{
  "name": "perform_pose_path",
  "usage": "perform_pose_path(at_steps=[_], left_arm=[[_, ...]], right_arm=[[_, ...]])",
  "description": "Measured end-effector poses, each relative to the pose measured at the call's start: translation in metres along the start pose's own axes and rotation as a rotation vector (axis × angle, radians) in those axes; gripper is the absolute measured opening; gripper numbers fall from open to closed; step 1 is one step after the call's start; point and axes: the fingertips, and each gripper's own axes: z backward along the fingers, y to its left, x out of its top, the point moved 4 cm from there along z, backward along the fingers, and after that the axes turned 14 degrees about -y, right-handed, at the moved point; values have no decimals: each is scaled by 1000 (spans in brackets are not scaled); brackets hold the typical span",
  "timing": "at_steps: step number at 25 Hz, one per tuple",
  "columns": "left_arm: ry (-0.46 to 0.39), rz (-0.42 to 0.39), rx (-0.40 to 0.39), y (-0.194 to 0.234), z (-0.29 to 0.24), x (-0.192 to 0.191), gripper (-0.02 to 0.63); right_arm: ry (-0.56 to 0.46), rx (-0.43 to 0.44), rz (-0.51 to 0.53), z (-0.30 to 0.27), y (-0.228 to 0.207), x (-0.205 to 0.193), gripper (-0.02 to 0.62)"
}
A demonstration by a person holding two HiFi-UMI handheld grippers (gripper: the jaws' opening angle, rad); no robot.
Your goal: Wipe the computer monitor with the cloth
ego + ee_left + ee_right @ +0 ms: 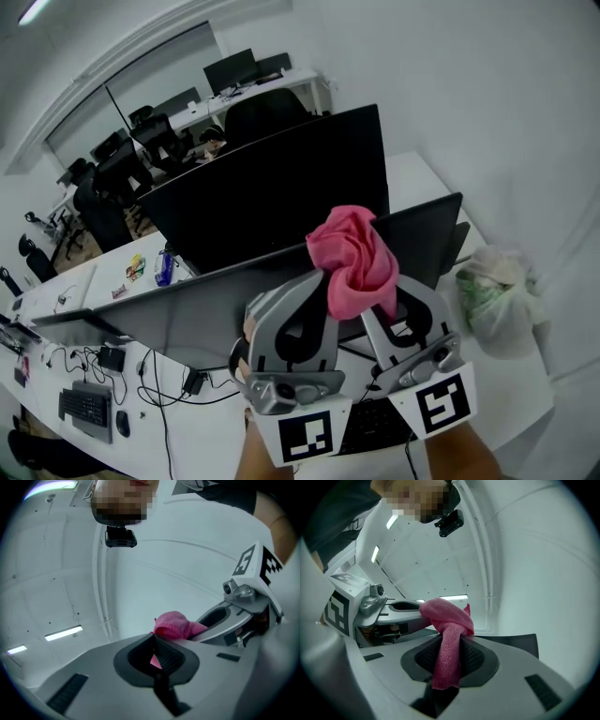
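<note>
The left tongs (311, 284) and the right tongs (403, 292) are alike: light grey moulded plastic, each with two broad curved jaws. The jaws have a rounded hollow lined in black, and dark ribbed pads (169, 654) on their inner faces. Short black slots (541, 691) are set into the jaw shells. At the near end of each body sits a white marker cube printed with bold black squares, one on the left (307, 436) and one on the right (441, 403). A silver metal fitting (281, 390) with a small round lens is mounted just ahead of the cube. The person wears a dark top (337, 508) and a small black head camera (121, 537).
</note>
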Motion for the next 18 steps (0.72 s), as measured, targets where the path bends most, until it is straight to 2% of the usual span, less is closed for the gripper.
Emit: perform_pose_path(at_steps=[18], left_arm=[[-87,73,-74,-70,-87,16,5]], right_arm=[[14,-144,71,42,-105,1,98]])
